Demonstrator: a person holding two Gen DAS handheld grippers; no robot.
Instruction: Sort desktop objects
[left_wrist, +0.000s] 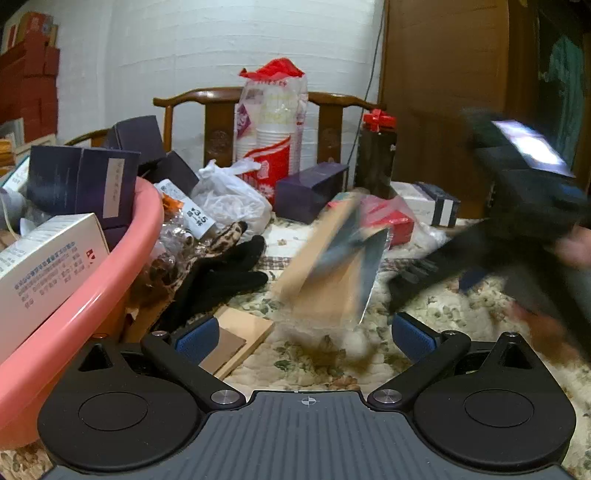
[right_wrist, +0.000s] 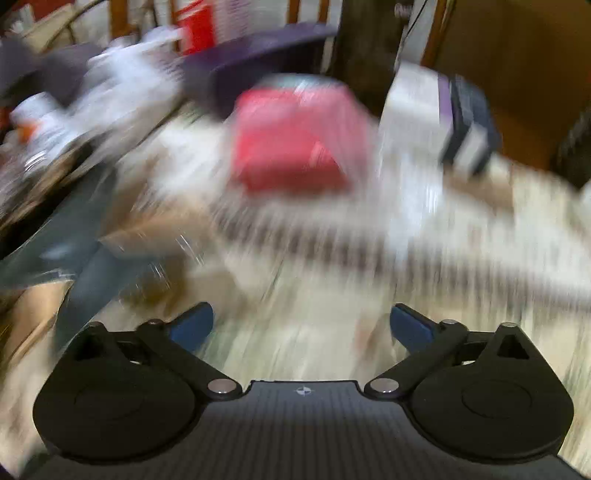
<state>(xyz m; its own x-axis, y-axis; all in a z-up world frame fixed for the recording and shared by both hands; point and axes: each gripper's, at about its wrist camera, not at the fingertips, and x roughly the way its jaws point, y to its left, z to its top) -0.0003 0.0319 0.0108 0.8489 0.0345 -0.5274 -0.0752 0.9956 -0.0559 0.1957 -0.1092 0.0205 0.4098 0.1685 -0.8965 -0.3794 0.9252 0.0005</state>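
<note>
We have both claws empty at this moment. Our left gripper (left_wrist: 303, 332) stands with its jaws spread wide and nothing between the blue pads (left_wrist: 197, 334); it hovers over the floral tablecloth (left_wrist: 317, 362), just to the right of the pink basin (left_wrist: 92, 280). Our right gripper (right_wrist: 301, 325) is likewise spread apart with only cloth showing between its fingers, and its whole view is smeared by fast motion

Taking the pink basin as our landmark: it sits at the left edge of the table and already holds a white box (left_wrist: 44, 258) and dark navy boxes (left_wrist: 81, 184). Just right of its rim lie a black glove (left_wrist: 221, 277) and a flat piece of cardboard (left_wrist: 240, 332). Further right, near the middle of the cloth, a tan packet in clear wrap (left_wrist: 332, 266) appears tilted and blurred, touched by neither claw as far as we can tell; whether it is falling or merely smeared we cannot say. Beyond it, well apart from the basin, lies a red packet (left_wrist: 391, 225), which also fills the middle of the right wrist view (right_wrist: 295, 147)

We judge that we are between picks, choosing the next loose thing to carry to the basin. The next move calls for slowing the right hand, centring the open jaws on one item, probably the red packet, and closing only once the view steadies
</note>
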